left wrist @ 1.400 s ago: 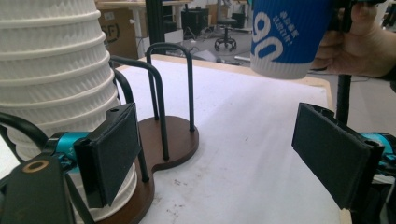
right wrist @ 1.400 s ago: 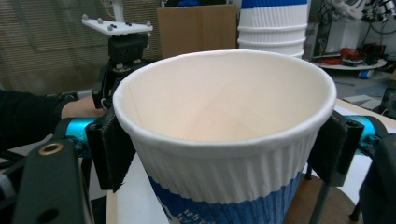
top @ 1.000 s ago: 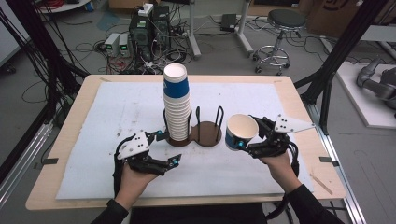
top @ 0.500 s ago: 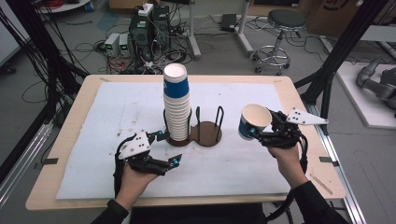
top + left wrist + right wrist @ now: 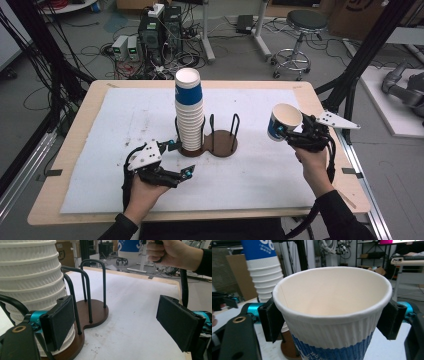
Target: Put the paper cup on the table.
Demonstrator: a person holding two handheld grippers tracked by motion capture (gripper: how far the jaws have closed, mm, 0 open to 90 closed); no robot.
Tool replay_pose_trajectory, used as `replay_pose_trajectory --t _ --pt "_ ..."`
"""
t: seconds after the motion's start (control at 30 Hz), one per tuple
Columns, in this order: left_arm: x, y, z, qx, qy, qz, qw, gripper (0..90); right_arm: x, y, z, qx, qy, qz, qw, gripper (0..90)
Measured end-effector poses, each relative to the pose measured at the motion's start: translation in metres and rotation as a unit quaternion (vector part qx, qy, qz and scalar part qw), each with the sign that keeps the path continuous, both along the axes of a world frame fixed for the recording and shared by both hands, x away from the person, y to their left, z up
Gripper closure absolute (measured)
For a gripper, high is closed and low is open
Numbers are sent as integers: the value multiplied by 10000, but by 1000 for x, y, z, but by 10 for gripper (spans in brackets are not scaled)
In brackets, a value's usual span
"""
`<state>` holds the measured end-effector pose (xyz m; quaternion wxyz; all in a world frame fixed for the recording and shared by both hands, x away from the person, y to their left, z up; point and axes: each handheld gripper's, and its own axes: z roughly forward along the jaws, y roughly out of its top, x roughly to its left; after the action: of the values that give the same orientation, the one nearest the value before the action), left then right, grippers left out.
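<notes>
My right gripper [image 5: 289,134] sits at the right of the high view, above the table's [image 5: 75,140] right edge, its two pads clamped on the sides of a single paper cup [image 5: 283,122] that it holds in the air, mouth tilted up toward the camera. In the right gripper view that cup [image 5: 332,315] takes up the centre of the frame, white inside with a blue band low on its ribbed wall. My left gripper [image 5: 181,160] rests at lower left of centre with its jaws apart and nothing between them, one pad [image 5: 60,322] just beside the foot of the tall cup stack [image 5: 189,112] standing in the brown wire holder [image 5: 220,142].
</notes>
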<state>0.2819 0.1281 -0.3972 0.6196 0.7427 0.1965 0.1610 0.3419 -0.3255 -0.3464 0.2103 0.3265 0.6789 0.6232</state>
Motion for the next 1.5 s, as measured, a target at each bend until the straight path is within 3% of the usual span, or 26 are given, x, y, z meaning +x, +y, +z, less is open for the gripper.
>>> replay_pose_trajectory --t 0.4,0.77,1.17,1.3,1.5 --pt "1 -1 -2 26 27 -5 10000 151 21 -6 -9 -59 -15 -331 9994 211" --pt "1 -1 -3 22 47 1 10000 151 47 -2 -25 47 -65 -715 9974 211" --pt "2 -1 -4 45 64 1 10000 151 62 2 -44 -130 105 -869 9961 210" --pt "2 -2 -4 58 45 -9 10000 151 66 0 -50 -43 205 -887 9958 210" --pt "2 -3 -4 63 59 -21 10000 151 72 3 -62 -343 325 -873 9951 210"
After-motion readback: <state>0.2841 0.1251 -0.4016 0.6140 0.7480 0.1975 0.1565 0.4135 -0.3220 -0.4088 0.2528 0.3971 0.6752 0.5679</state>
